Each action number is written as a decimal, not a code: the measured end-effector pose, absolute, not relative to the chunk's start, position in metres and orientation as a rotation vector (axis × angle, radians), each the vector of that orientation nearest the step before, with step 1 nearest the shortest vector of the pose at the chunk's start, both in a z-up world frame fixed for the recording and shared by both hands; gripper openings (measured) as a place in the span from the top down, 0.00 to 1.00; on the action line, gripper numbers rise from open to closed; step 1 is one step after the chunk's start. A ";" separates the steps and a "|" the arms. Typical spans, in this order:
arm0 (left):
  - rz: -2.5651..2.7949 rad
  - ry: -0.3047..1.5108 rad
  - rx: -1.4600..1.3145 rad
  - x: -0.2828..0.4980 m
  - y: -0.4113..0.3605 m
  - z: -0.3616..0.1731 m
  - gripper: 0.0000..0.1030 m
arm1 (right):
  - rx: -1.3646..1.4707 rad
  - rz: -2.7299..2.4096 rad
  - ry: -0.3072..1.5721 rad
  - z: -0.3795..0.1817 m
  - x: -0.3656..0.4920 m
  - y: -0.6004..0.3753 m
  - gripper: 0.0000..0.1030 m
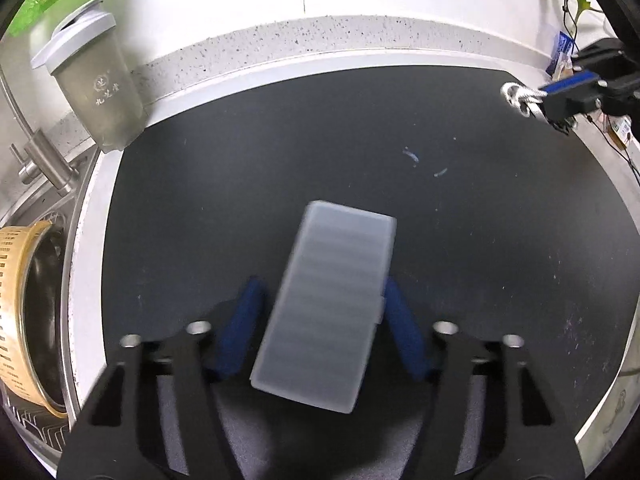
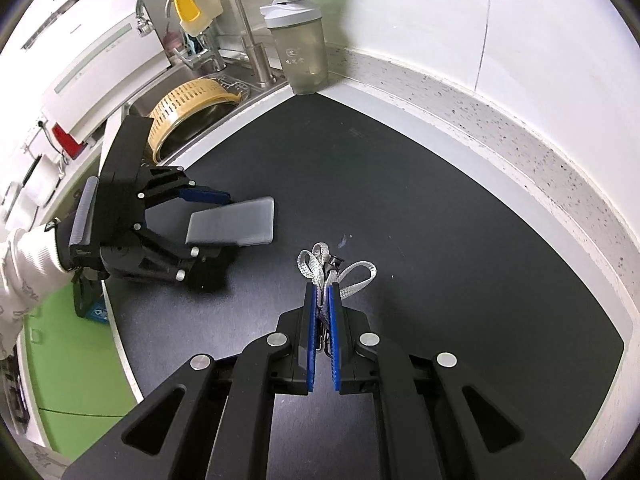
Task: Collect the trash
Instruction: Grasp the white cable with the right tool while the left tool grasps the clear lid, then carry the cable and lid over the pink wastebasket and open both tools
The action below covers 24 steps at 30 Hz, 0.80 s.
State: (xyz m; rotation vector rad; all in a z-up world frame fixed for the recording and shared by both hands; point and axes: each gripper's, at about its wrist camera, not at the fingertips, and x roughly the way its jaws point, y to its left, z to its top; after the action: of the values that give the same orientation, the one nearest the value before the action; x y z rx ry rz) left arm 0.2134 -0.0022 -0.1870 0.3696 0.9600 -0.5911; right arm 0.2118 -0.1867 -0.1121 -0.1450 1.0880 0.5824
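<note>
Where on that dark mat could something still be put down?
Nearly all the dark mat is bare, from the grey box to the speckled ledge. It's crowded only by the sink: shaker bottle, faucet.

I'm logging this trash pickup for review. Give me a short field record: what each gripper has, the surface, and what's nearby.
left gripper: frosted plastic box between its fingers, contact unclear
right gripper: shut on a grey strap with loops sticking out
surface: dark mat on a speckled counter
nearby: shaker bottle at the mat's far corner; yellow colander in the sink; faucet behind it
left on mat: small scraps
</note>
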 end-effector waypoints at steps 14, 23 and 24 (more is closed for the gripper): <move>-0.391 1.063 0.201 0.196 -0.007 -0.168 0.50 | -0.130 0.604 1.058 -0.101 0.204 -0.176 0.95; -0.188 1.036 0.065 0.137 0.021 -0.119 0.50 | -0.156 0.690 1.002 -0.077 0.185 -0.155 0.95; -0.161 1.029 0.058 0.127 0.025 -0.112 0.50 | -0.161 0.707 0.995 -0.074 0.181 -0.151 0.95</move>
State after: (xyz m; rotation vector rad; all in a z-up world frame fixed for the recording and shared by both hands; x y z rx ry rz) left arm 0.1273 0.0251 -0.1121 0.0580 1.0290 -0.1606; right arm 0.1813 -0.1510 -0.0742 -0.1613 0.9947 0.7071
